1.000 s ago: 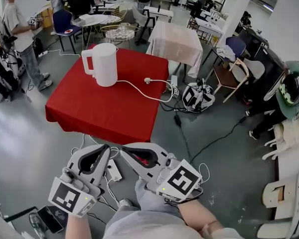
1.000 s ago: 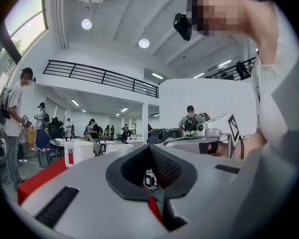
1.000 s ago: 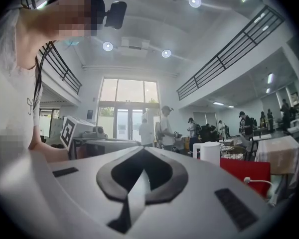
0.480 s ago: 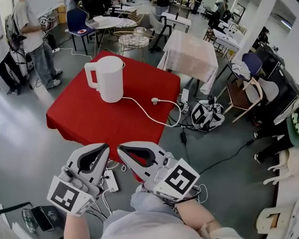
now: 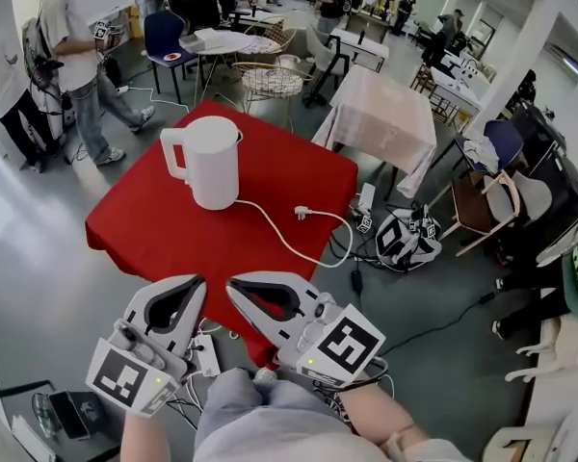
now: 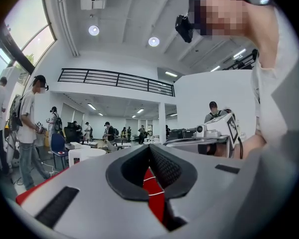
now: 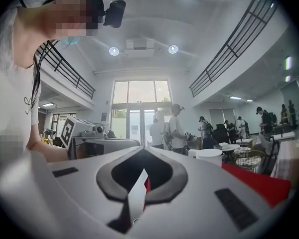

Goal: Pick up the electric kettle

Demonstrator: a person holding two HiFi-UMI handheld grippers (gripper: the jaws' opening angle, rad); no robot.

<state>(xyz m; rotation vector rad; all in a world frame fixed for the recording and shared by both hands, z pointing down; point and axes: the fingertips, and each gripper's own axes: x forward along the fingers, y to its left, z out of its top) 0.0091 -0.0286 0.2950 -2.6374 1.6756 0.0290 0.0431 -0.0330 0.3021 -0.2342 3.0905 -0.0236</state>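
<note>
The white electric kettle (image 5: 210, 160) stands upright on the red-clothed table (image 5: 154, 229), handle to the left. Its white cord runs right to a loose plug (image 5: 300, 213). Both grippers are held low in front of the table's near edge, well short of the kettle. My left gripper (image 5: 195, 282) is shut and empty, as is my right gripper (image 5: 233, 285) beside it. In the right gripper view the kettle (image 7: 205, 157) shows ahead to the right over the closed jaws of the right gripper (image 7: 142, 149). The left gripper view shows the left gripper (image 6: 149, 146) shut, with red cloth behind it.
A power strip (image 5: 206, 354) and cables lie on the floor under my grippers. People (image 5: 77, 65) stand at the far left. A cloth-covered table (image 5: 385, 114), chairs and a marked bag (image 5: 405, 239) sit to the right of the red table.
Both grippers have moved forward together toward the red table, still shut. The table and kettle now sit nearer and lower in the head view.
</note>
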